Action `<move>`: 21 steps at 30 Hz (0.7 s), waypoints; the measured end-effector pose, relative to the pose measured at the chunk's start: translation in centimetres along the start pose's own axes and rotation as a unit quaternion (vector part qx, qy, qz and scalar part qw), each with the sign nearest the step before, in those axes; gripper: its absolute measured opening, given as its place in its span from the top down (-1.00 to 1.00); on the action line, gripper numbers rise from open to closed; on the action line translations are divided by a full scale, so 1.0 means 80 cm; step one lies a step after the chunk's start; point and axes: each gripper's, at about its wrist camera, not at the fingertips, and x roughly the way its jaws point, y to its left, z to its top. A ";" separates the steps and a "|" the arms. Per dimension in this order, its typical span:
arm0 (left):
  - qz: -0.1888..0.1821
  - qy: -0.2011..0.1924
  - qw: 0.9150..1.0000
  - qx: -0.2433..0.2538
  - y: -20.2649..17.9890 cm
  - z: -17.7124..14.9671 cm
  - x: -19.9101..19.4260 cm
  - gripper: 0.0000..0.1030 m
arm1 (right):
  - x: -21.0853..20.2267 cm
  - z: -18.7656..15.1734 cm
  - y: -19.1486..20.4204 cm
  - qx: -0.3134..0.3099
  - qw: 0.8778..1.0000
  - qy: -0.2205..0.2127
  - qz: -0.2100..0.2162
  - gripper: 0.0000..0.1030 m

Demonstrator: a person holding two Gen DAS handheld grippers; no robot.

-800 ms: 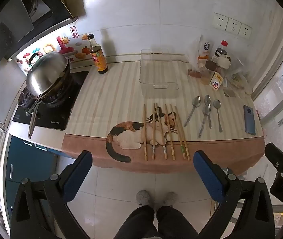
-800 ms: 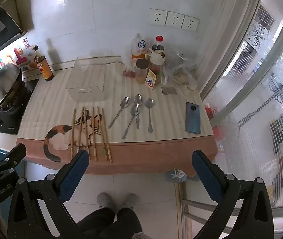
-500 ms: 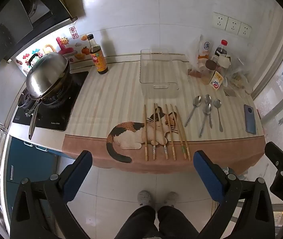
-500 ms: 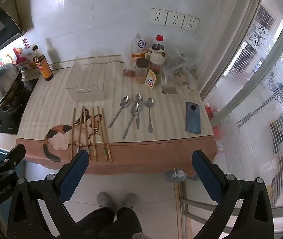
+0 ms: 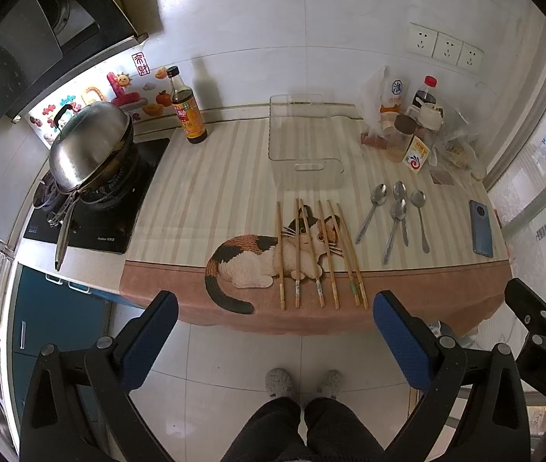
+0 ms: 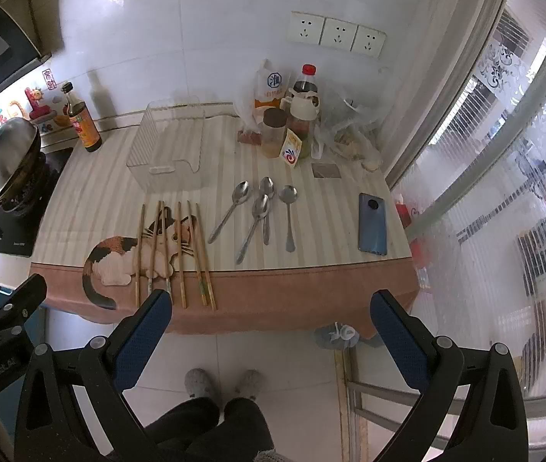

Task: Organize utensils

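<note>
Several wooden chopsticks lie side by side on the cat-print mat near the counter's front edge; they also show in the right wrist view. Several metal spoons lie to their right, also in the right wrist view. A clear plastic bin stands empty behind them, also in the right wrist view. My left gripper is open and empty, held back from the counter above the floor. My right gripper is likewise open and empty.
A blue phone lies at the counter's right end. Bottles, a jar and bags crowd the back right. A soy sauce bottle stands back left beside a wok on the stove. The person's feet are below.
Both grippers have crept slightly nearer the counter; nothing on the counter has moved.
</note>
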 end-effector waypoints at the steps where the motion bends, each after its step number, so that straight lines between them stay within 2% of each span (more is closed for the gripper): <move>1: 0.000 0.000 1.000 0.001 0.000 0.000 0.000 -1.00 | 0.000 -0.001 0.000 0.001 1.000 0.000 0.000 -1.00; 21: -0.001 -0.004 1.000 0.000 -0.003 0.002 -0.005 -1.00 | -0.002 -0.004 -0.005 0.005 1.000 0.000 0.001 -1.00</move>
